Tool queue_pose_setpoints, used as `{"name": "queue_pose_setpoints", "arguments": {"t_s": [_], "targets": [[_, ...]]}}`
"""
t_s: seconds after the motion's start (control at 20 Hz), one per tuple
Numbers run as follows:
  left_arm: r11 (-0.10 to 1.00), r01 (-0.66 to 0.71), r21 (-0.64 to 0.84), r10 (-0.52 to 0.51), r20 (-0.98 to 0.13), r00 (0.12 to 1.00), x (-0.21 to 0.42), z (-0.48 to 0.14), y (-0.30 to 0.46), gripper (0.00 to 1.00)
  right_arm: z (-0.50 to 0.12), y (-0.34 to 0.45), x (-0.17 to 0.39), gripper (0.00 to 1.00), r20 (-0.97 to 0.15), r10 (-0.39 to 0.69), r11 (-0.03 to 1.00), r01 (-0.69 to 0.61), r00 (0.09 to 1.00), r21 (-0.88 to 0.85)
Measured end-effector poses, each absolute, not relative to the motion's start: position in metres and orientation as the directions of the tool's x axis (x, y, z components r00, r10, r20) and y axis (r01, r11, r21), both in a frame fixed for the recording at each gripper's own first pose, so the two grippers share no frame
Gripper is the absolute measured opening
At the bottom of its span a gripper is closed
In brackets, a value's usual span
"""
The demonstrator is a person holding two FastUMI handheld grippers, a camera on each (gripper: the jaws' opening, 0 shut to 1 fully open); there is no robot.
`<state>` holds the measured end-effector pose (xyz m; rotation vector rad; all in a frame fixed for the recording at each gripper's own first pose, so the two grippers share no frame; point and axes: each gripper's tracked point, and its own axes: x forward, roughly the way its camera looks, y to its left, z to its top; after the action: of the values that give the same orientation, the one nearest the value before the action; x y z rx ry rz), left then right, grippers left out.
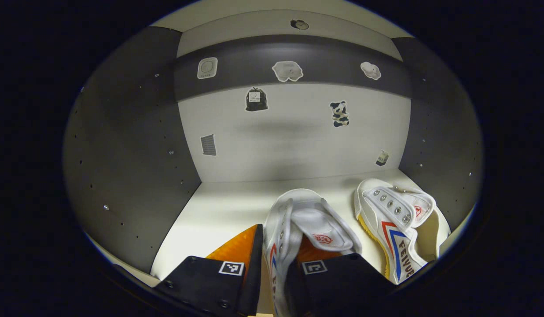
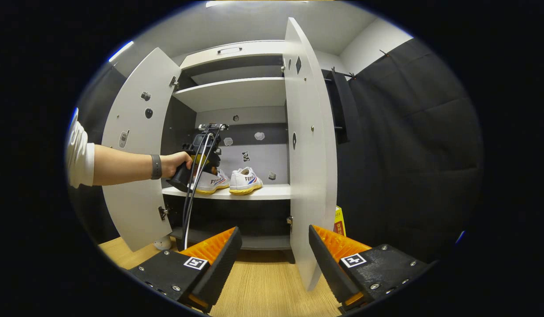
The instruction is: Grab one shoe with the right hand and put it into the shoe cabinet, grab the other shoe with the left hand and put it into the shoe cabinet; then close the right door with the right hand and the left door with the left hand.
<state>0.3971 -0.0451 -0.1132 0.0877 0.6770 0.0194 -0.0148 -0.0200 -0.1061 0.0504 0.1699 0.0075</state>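
Left gripper [image 1: 276,268]: jaws closed narrowly on the heel wall of the left shoe [image 1: 298,220], one finger inside, one outside. That shoe rests on the cabinet shelf [image 1: 219,207], just beside the right shoe [image 1: 397,224]. Right gripper [image 2: 274,255]: jaws wide apart, holding nothing, well back from the shoe cabinet [image 2: 230,92]. Left door [image 2: 137,145] and right door [image 2: 307,145] both stand open.

shoe cabinet [image 2: 237,94]: both doors swung open | middle shelf [image 2: 272,192]: two shoes side by side near its front edge | left shoe [image 1: 298,224] between left gripper [image 1: 278,257] fingers | right shoe [image 1: 397,220] by right wall
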Motion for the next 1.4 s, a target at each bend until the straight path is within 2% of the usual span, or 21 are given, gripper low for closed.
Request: {"name": "queue_pose_setpoints", "arguments": {"t_s": [0.05, 0.15, 0.2, 0.3, 0.4, 0.65, 0.8, 0.9, 1.2, 1.4], "targets": [[0.996, 0.001, 0.087, 0.053, -0.618, 0.784, 0.396, -0.109, -0.043, 0.34, -0.105, -0.02, -0.014, 0.94, -0.166, 0.013, 0.999, -0.004, 0.986, 0.053], [0.995, -0.038, 0.09, 0.085, -0.604, 0.792, 0.389, -0.102, -0.033, 0.48, -0.104, -0.02, -0.015, 0.94, -0.16, 0.015, 0.998, -0.006, 0.987, 0.055], [0.994, -0.061, 0.089, 0.102, -0.599, 0.794, 0.386, -0.1, -0.028, 0.69, -0.103, -0.02, -0.015, 0.94, -0.158, 0.016, 0.998, -0.007, 0.987, 0.056], [0.993, -0.098, 0.065, 0.118, -0.588, 0.8, 0.377, -0.095, -0.02, 0.9, -0.103, -0.019, -0.016, 0.94, -0.156, 0.024, 0.998, -0.014, 0.987, 0.063], [0.991, -0.128, 0.028, 0.122, -0.564, 0.817, 0.368, -0.089, -0.016, 0.98, -0.104, -0.017, -0.017, 0.94, -0.158, 0.032, 0.997, -0.021, 0.987, 0.075], [0.995, -0.093, -0.021, 0.069, -0.513, 0.856, 0.346, -0.07, -0.023, 0.98, -0.106, -0.016, -0.018, 0.94, -0.163, 0.045, 0.995, -0.028, 0.986, 0.1], [0.996, -0.063, -0.055, 0.033, -0.434, 0.9, 0.332, -0.037, -0.028, 1.0, -0.104, -0.018, -0.018, 0.94, -0.158, 0.044, 0.995, -0.03, 0.987, 0.093], [0.995, -0.051, -0.081, 0.016, -0.38, 0.925, 0.317, -0.011, -0.028, 0.95, -0.105, -0.018, -0.017, 0.94, -0.158, 0.05, 0.996, -0.036, 0.986, 0.086], [0.996, 0.015, -0.088, -0.032, -0.198, 0.98, 0.237, 0.041, -0.024, 0.95, -0.089, -0.012, -0.011, 0.94, -0.123, 0.088, 0.994, -0.08, 0.988, 0.071], [0.996, 0.029, -0.086, -0.041, -0.138, 0.99, 0.17, 0.039, -0.021, 0.94, -0.078, -0.001, -0.01, 0.94, -0.09, 0.124, 0.99, -0.117, 0.988, 0.076]]}}
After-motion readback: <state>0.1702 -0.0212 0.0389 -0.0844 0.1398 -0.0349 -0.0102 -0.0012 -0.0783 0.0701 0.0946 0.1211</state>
